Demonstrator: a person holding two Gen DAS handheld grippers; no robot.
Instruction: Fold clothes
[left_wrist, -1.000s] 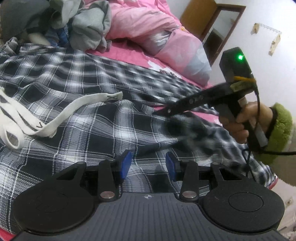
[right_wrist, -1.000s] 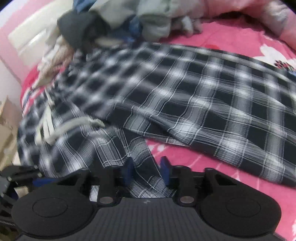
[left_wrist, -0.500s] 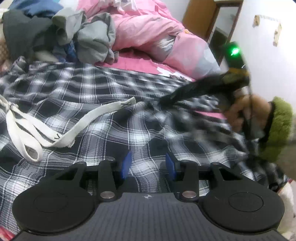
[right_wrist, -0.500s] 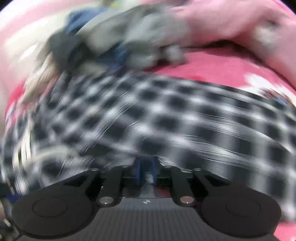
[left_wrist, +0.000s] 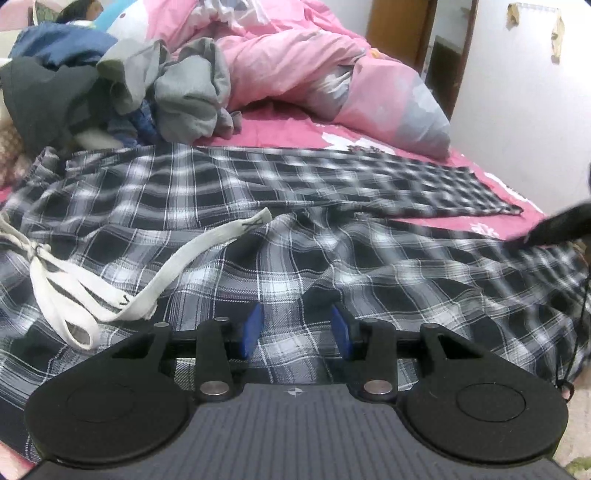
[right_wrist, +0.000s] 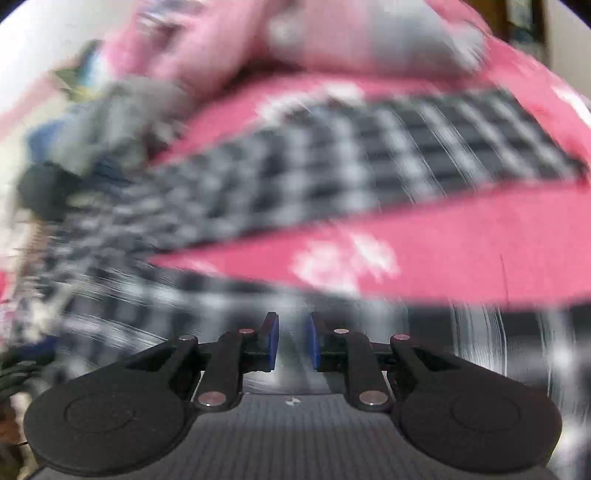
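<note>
Black-and-white plaid trousers (left_wrist: 229, 206) lie spread across the pink bed, with a white drawstring (left_wrist: 155, 280) loose on the waist at the left. One leg (left_wrist: 406, 181) lies flat toward the far right; the nearer leg (left_wrist: 461, 280) is rumpled. My left gripper (left_wrist: 295, 328) is open just above the plaid cloth and holds nothing. My right gripper (right_wrist: 291, 347) has its jaws slightly apart over blurred plaid cloth (right_wrist: 369, 155); the view is smeared by motion. Its dark body shows at the right edge of the left wrist view (left_wrist: 561, 229).
A heap of grey, dark and blue clothes (left_wrist: 122, 85) lies at the head of the bed. A pink duvet (left_wrist: 295, 62) and a pillow (left_wrist: 399, 107) lie behind. A white wall and a wooden door (left_wrist: 417, 33) stand at the right.
My right gripper has swung rightward, drawing the nearer leg out, and its jaws have parted slightly. The left gripper has pulled back a little and stays open.
</note>
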